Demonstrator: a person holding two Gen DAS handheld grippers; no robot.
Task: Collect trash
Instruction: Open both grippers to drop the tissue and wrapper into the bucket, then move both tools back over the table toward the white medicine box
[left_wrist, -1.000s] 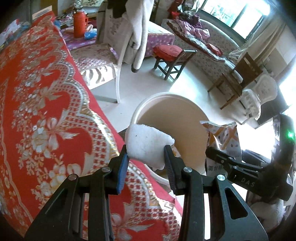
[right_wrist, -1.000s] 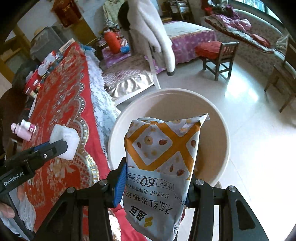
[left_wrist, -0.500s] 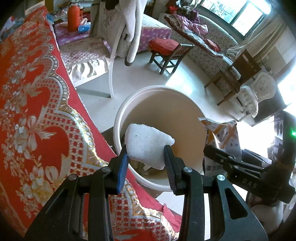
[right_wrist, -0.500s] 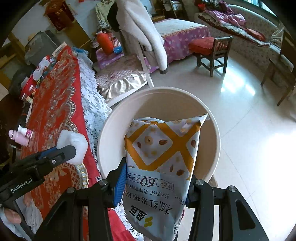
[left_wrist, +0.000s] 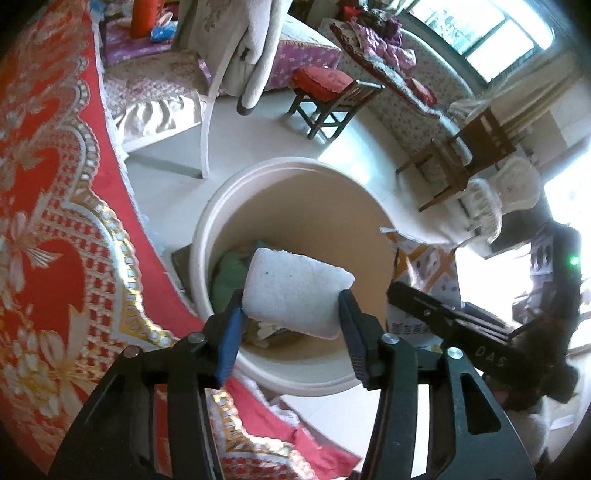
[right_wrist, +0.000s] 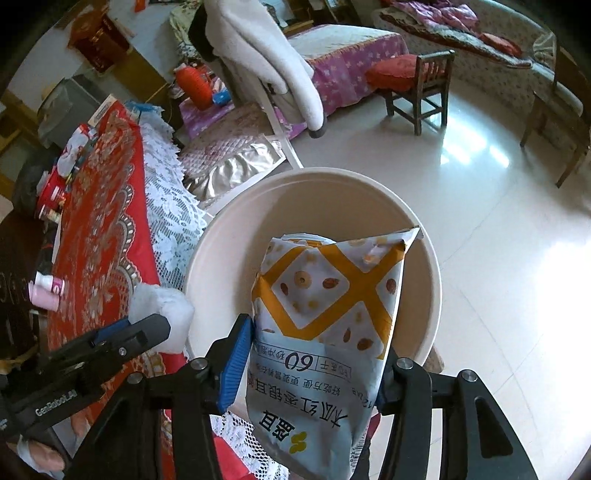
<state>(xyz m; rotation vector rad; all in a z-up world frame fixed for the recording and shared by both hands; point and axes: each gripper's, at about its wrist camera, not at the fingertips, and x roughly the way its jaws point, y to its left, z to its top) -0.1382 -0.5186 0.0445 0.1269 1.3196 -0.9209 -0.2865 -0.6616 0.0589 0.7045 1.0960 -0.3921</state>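
A round cream bin (left_wrist: 295, 166) stands on the floor beside the table, with green and pale rubbish (left_wrist: 229, 273) in its bottom. My left gripper (left_wrist: 291, 299) hangs over the bin's mouth with a white fluffy wad (left_wrist: 295, 288) between its pads. Its jaws are opening, and the wad still touches both pads. To its right, my right gripper (right_wrist: 316, 350) grips an orange-and-white snack bag (right_wrist: 325, 295) over the bin's rim (right_wrist: 314, 177). Those jaws are opening slightly too, and the bag still fills the gap. The right wrist view shows the left gripper (right_wrist: 159, 325) and the wad (right_wrist: 162, 306) at lower left.
A red patterned tablecloth (left_wrist: 55, 221) with a lace hem (right_wrist: 170, 221) borders the bin on the left. A small pink bottle (right_wrist: 46, 291) lies on it. Behind the bin are a white chair draped with a coat (left_wrist: 251, 55), a red-cushioned wooden stool (left_wrist: 325, 85) and shiny tiled floor (right_wrist: 498, 258).
Both grippers moved lower and further over the bin, whose rubbish now shows. The left jaws have spread and the wad between them looks wider. The bag stays gripped.
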